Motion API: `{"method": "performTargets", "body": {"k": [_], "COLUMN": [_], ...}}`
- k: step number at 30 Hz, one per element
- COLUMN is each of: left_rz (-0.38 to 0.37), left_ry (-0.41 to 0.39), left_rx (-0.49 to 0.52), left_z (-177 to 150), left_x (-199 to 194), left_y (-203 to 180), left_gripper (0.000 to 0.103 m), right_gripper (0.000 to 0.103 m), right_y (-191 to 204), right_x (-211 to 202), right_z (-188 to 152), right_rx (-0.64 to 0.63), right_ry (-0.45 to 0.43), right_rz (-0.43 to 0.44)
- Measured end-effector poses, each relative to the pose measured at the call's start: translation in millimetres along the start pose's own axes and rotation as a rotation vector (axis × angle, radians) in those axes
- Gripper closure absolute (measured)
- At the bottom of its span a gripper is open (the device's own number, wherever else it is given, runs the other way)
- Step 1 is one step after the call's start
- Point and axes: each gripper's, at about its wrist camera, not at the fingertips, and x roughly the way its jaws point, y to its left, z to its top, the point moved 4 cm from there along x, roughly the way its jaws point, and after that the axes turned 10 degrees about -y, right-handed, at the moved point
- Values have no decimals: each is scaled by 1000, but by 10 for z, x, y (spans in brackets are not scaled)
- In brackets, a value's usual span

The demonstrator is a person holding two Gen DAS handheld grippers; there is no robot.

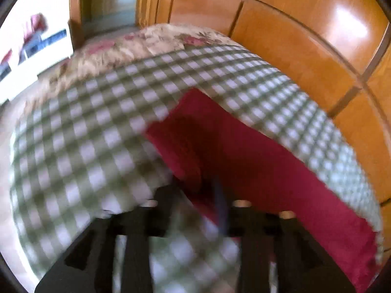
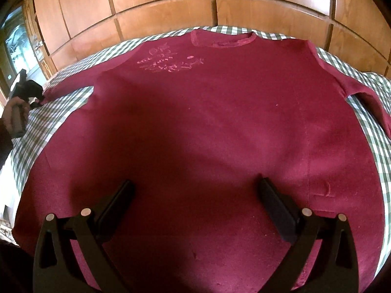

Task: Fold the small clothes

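Right fingers [image 2: 194, 190]: spread wide, holding nothing, hovering over the shirt's [image 2: 207, 122] lower middle.
Left fingers [image 1: 195, 195]: blurred at the frame's bottom; they looked closed on the sleeve cuff [image 2: 45, 96], which the right view's left edge seems to confirm.
Shirt: maroon, spread flat, face up on the checked sheet [image 2: 61, 107] of the bed, collar [image 2: 223, 39] at top centre, faint print upper left.
Handling: probably light, soft and limp; it would sag and crease, so cuffs, hem corners and shoulders look like the best holds.
Hidden: right sleeve cut off at the right edge; left view smeared by motion, contact with the cloth unclear.
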Motion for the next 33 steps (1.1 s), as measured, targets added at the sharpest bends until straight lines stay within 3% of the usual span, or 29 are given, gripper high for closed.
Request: {"method": "performTargets", "body": {"k": [1, 3, 6, 8, 11, 14, 15, 16, 17, 18, 19, 20, 22, 23, 30, 31, 33], "left_rz": [-94, -226, -491, -638, -767, -783, -782, -779, -769, -765, -755, -751, -742, -735, -656, -647, -631], "left_ry": [15, 47, 170, 258, 374, 411, 420, 423, 417, 424, 428, 431, 407, 398, 409, 409, 362], "left_rx": [-8, 35, 147, 203, 336, 472, 493, 502, 505, 518, 514, 495, 495, 498, 491, 494, 517], "left_z": [-96, -317, -872, -1261, -1881, -2341, -2439, -2516, -2577, -2617, -2632, -2630, -2636, -2624, -2602, -2581, -2478], "left_x": [-153, -378, -804, -1050, -1413, -1663, -1699, -1724, -1744, -1744, -1747, -1751, -1813, -1819, -1738, -1741, -1789], "left_y": [-110, -302, -641, -790, -940, -969, -966, -948, -928, -920, -910, -892, -871, -856, -622, -649, -773], "left_gripper": [45, 45, 45, 45, 45, 45, 45, 48, 57, 76, 97, 98, 99, 99, 97, 92, 63], "right_gripper": [2, 2, 2, 2, 2, 3, 8, 22, 28, 34, 49, 56, 87, 91, 92, 91, 87], "right_y": [2, -21, -166, -420, -922, -1329, -1398, -1481, -1496, -1465, -1418, -1370, -1291, -1276, -1326, -1336, -1414], "right_x": [-9, -43, -160, -315, -562, -772, -815, -867, -905, -980, -1025, -1055, -1099, -1116, -1134, -1136, -1127], "right_z": [10, 48, 114, 150, 85, -122, -188, -314, -388, -442, -475, -501, -537, -547, -638, -637, -622], "right_rx": [0, 10, 65, 108, 185, 247, 261, 288, 296, 279, 260, 247, 251, 254, 262, 273, 302], "right_ry": [3, 19, 19, -8, -23, 1, 12, 40, 49, 33, 29, 28, 25, 24, 32, 34, 32], "right_rz": [2, 19, 16, -47, -178, -280, -295, -285, -275, -271, -263, -247, -215, -210, -167, -154, -133]}}
